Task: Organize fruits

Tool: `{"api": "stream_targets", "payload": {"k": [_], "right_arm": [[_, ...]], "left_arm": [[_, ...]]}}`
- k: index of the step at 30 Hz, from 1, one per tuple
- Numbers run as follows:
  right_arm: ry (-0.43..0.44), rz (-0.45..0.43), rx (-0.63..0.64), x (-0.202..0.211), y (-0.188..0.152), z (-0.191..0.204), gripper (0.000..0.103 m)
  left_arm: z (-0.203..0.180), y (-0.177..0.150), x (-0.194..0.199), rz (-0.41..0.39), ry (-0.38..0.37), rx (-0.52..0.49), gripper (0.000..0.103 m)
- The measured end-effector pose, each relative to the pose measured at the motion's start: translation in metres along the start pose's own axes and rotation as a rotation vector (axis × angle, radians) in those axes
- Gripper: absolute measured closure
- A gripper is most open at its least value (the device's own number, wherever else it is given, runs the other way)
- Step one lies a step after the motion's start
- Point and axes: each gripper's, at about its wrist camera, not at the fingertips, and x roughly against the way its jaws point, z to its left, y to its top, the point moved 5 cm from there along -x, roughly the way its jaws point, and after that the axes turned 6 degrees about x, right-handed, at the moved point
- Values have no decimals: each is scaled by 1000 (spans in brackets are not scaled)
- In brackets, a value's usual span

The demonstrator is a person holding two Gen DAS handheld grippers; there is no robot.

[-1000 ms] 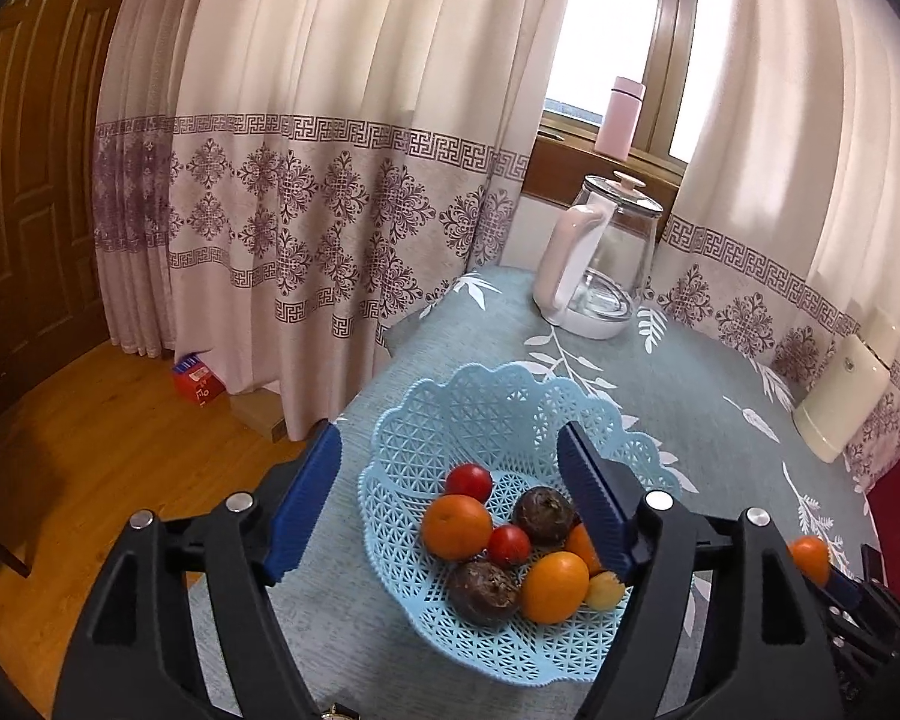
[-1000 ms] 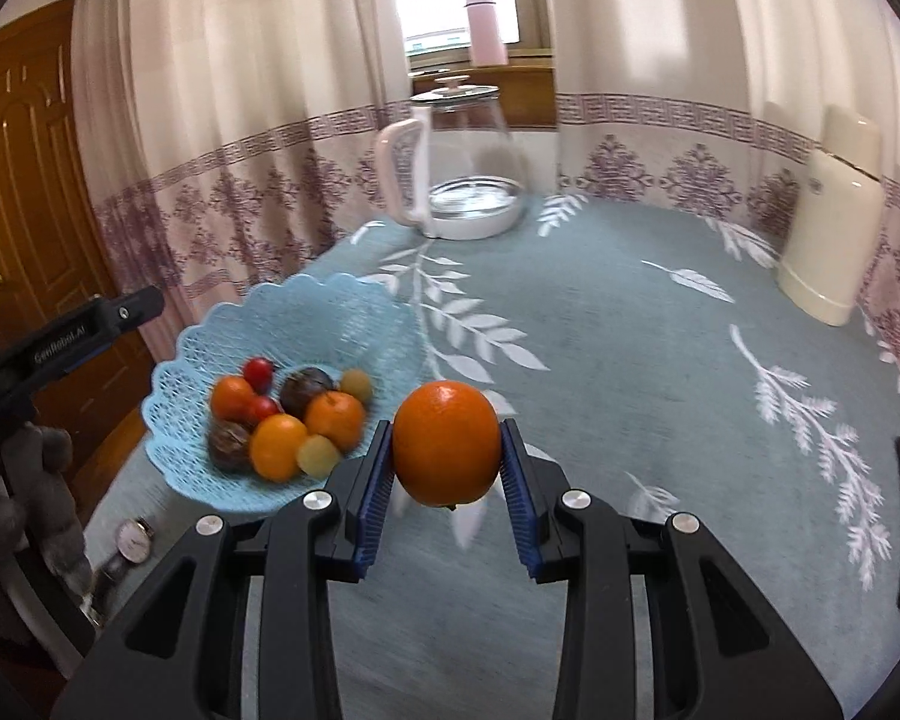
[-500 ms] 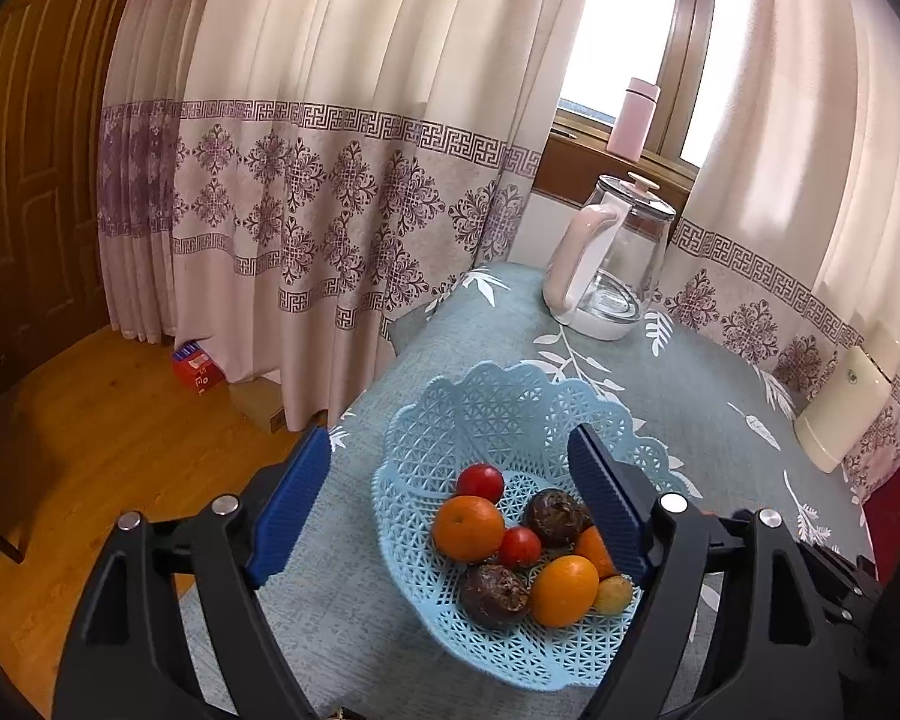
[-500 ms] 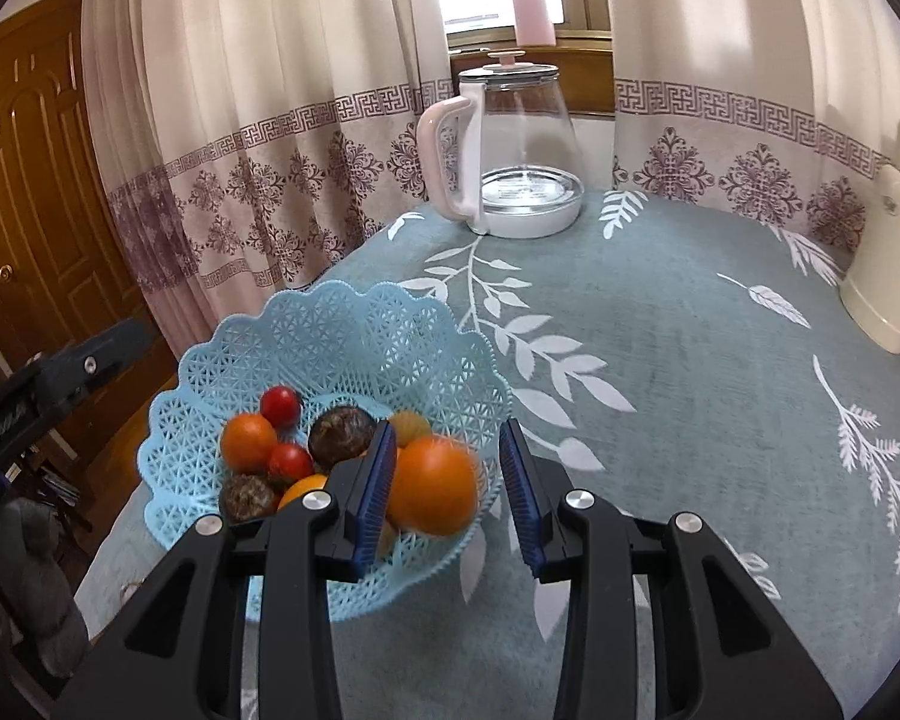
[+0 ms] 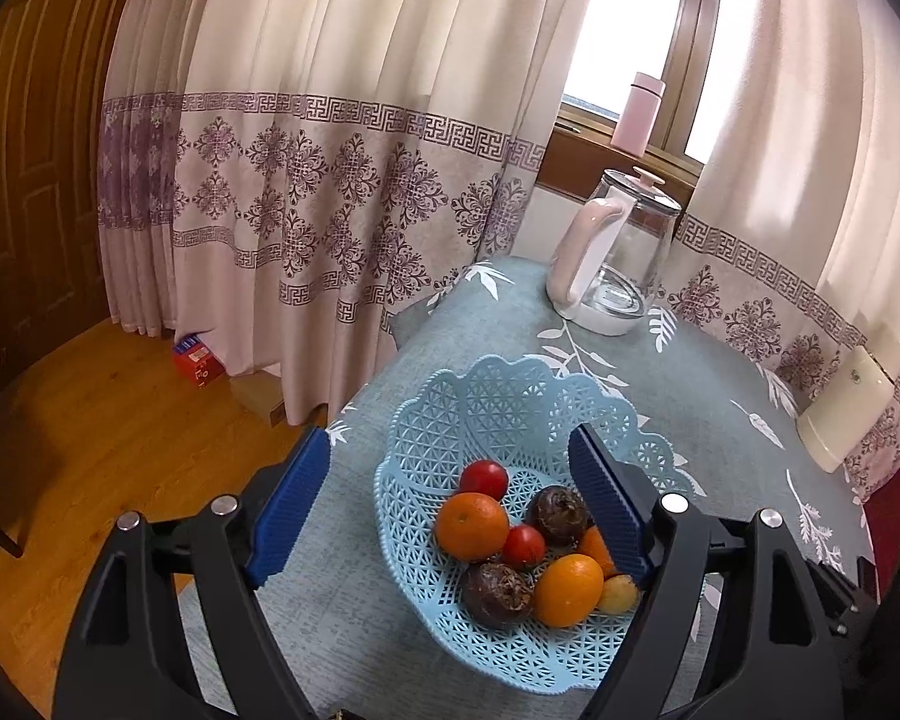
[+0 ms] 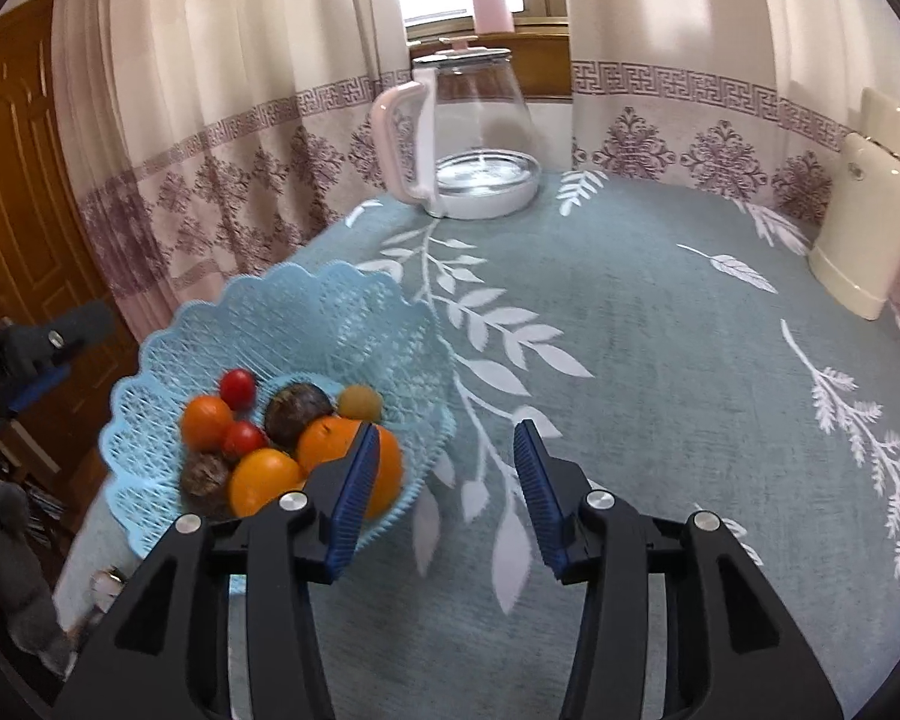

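Our right gripper's (image 6: 444,480) blue fingers (image 6: 537,483) stand well apart with nothing between them, poised just off the near right edge of the light blue basket (image 6: 282,324). Our left gripper (image 5: 450,504) is spread wide too, holding nothing, its fingers (image 5: 294,498) framing the basket from above. The large orange (image 6: 345,450) lies inside the basket at its near right rim, partly hidden behind our right gripper's left finger. In the basket with it we see two more oranges (image 6: 207,420), two small red fruits (image 6: 237,387), two dark wrinkled fruits (image 6: 300,411) and a small yellow fruit (image 6: 360,402). Beyond the basket, at the table's (image 6: 660,360) far edge, stands a glass kettle (image 6: 468,144). Far to the basket's right is a cream appliance (image 6: 864,222).
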Motion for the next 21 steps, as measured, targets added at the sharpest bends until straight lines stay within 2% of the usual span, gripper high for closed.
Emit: {"api": "stream_targets", "payload": {"k": [14,21], "right_arm": [[-91,40,43,-25,-2,-1,56],[-83,41,16,-33,3,-7,55]], "left_arm": [[1,1,0,3,-6,7,17],[-2,0,-1,5,-5,-10,13]]}}
